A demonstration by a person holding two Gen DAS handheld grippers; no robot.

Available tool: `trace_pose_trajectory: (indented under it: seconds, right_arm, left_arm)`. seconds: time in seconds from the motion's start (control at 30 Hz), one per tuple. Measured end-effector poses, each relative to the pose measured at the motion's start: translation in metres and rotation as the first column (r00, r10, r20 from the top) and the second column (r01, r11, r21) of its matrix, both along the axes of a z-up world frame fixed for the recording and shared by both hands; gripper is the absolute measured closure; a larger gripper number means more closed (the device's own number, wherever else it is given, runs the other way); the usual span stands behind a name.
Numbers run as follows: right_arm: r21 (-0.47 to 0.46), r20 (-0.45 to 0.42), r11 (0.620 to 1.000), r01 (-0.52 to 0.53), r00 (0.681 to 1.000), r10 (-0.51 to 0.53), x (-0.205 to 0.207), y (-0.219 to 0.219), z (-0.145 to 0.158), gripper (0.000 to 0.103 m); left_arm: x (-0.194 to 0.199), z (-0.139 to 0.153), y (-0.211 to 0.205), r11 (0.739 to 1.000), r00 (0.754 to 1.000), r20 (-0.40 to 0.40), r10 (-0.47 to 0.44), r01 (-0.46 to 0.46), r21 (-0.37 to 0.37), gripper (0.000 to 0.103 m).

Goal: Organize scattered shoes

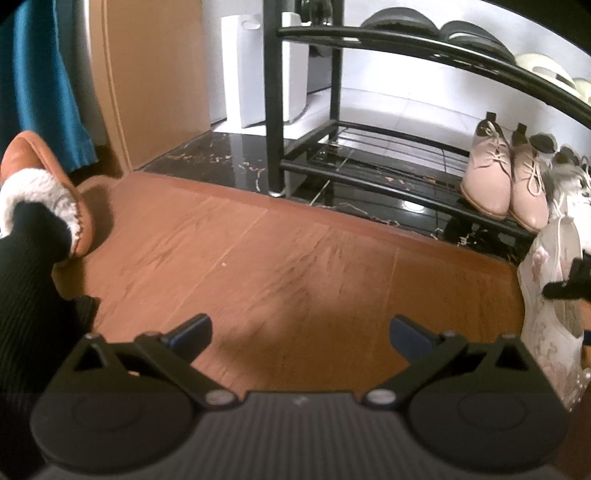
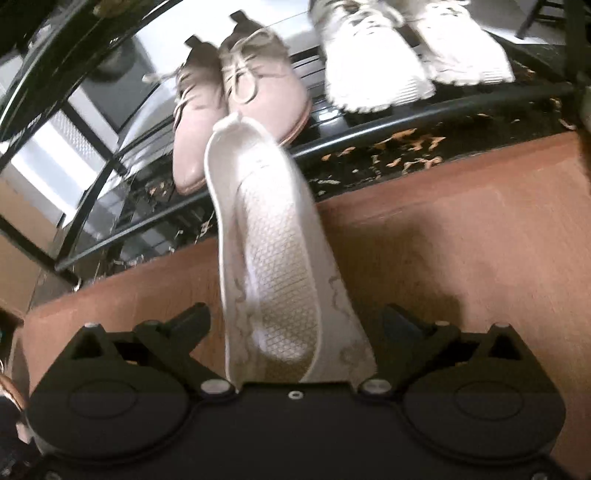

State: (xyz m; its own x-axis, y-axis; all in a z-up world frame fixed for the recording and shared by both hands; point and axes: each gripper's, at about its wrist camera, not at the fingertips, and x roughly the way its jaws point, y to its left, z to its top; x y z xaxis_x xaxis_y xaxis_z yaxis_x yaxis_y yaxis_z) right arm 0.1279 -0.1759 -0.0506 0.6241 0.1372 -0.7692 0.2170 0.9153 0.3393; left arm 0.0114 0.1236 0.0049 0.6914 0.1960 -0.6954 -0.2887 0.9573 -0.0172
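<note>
Left gripper point(image 1: 301, 338) hung over the brown wood-plank floor point(image 1: 280, 258), jaws spread wide with nothing between them. Right gripper point(image 2: 295, 325) had its black fingers point(image 2: 192, 319) set wide too, with a white slip-on flat shoe with faint floral print point(image 2: 273, 258) lying in the gap between them, insole facing the camera, heel end pointing away toward the rack. Fingers sat apart from the shoe's sides; whether anything pinched it lower down could not be told. In the left wrist view the same shoe point(image 1: 554, 295) showed at the far right edge, tilted.

Black metal two-tier shoe rack point(image 1: 369, 173) stood on dark marbled tile point(image 1: 207, 158) beyond the wood floor. Pair of pale pink lace-up oxford shoes point(image 2: 236, 110) sat side by side on the bottom shelf, just behind the flat's heel. Pair of white knit sneakers point(image 2: 406, 55) sat beside them on the same shelf. Dark-soled shoes point(image 1: 399, 22) were on the top shelf. Orange suede slipper with white fleece lining point(image 1: 48, 184) was at the left, worn on a leg in black ribbed fabric.
</note>
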Motion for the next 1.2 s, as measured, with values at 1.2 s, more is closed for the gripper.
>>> trace_pose_trajectory:
  seconds: [1.2]
  right_arm:
    - [-0.019,0.289,0.988,0.154,0.947,-0.142,-0.147,-0.226,0.251,0.0]
  left_arm:
    - [0.056,0.013,-0.425,0.729,0.714,0.152,-0.683,0.678,0.092,0.001]
